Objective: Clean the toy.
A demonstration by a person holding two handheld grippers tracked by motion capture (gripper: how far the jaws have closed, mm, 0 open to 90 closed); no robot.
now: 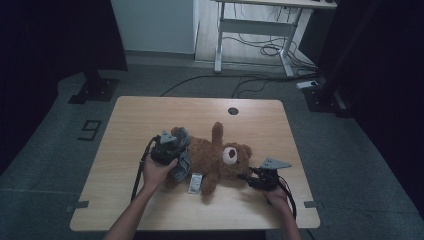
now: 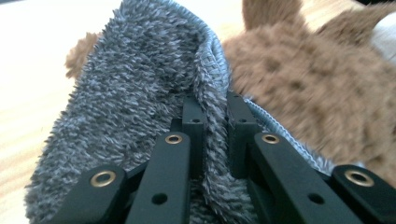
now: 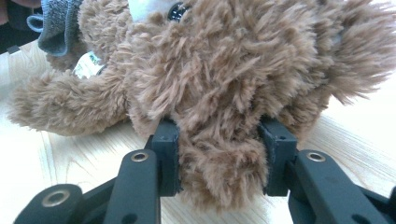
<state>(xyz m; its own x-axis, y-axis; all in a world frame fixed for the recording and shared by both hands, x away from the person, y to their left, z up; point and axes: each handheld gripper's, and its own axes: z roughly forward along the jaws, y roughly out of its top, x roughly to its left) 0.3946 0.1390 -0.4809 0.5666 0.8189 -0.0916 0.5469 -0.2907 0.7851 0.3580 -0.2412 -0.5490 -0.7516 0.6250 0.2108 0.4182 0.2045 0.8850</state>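
Left tool: I have it pinched on the rim of the grey fuzzy knitted garment, a fold of the fabric pressed between the two jaws.
Grey garment: bunched around the lower body and legs of the brown plush teddy bear, at the left end of the toy; I judge the dressing (or undressing) part-way, with the garment neither fully on nor clear.
Teddy bear: lies on its back across the middle of the pale wooden desk, head to the right, a white tag beside one limb.
Right tool: I have it clamped on a tuft of brown fur at the head end, steadying the toy.
Remaining, in my view: working the garment along the body.
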